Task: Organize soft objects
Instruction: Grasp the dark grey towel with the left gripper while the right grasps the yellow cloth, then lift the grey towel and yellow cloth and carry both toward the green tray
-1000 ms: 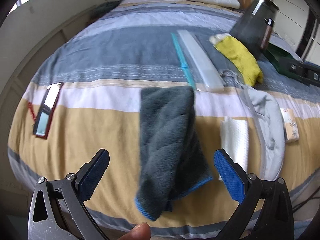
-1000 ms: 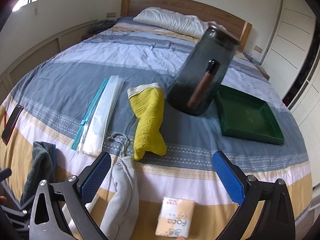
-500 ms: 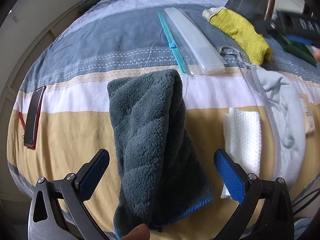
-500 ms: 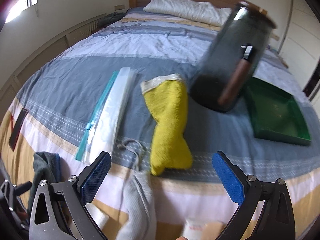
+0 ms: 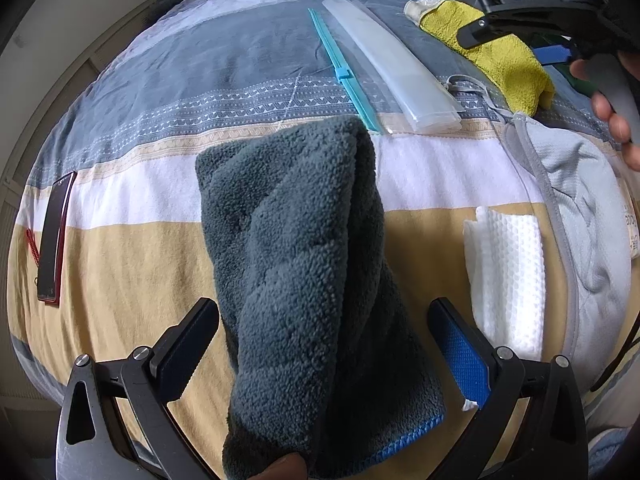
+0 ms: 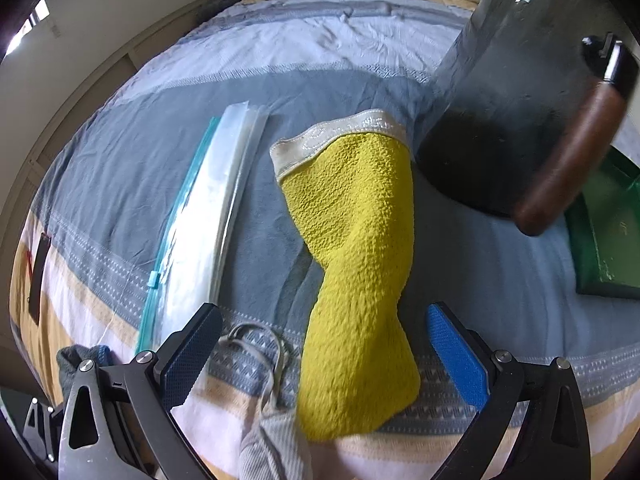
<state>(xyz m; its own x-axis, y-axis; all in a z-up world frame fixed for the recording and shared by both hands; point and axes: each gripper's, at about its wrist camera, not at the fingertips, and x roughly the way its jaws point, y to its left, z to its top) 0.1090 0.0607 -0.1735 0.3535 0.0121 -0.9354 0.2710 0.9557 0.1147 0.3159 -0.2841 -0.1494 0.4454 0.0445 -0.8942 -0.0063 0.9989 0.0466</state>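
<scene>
Claws wide on both sides: left claw [image 5: 323, 350] straddles the folded dark grey fleece towel [image 5: 304, 280], right claw [image 6: 325, 354] straddles the yellow knitted cloth [image 6: 356, 272].
Both lie on the striped bed [image 5: 132, 236]; light, floppy, likely grippy, so pinch the thick near folds.

In my left wrist view the grey towel [image 5: 304, 280] runs off the bottom edge, so I can't see its near end. The small packet [image 5: 634, 236] at the right edge is cut off, its print unreadable. The grey garment [image 5: 580, 216] hides part of the white cloth's [image 5: 508, 276] side. In my right wrist view the dark jar [image 6: 512, 92], upper right, is blurred and cropped, and the green tray [image 6: 604, 240] runs out of frame at right.
</scene>
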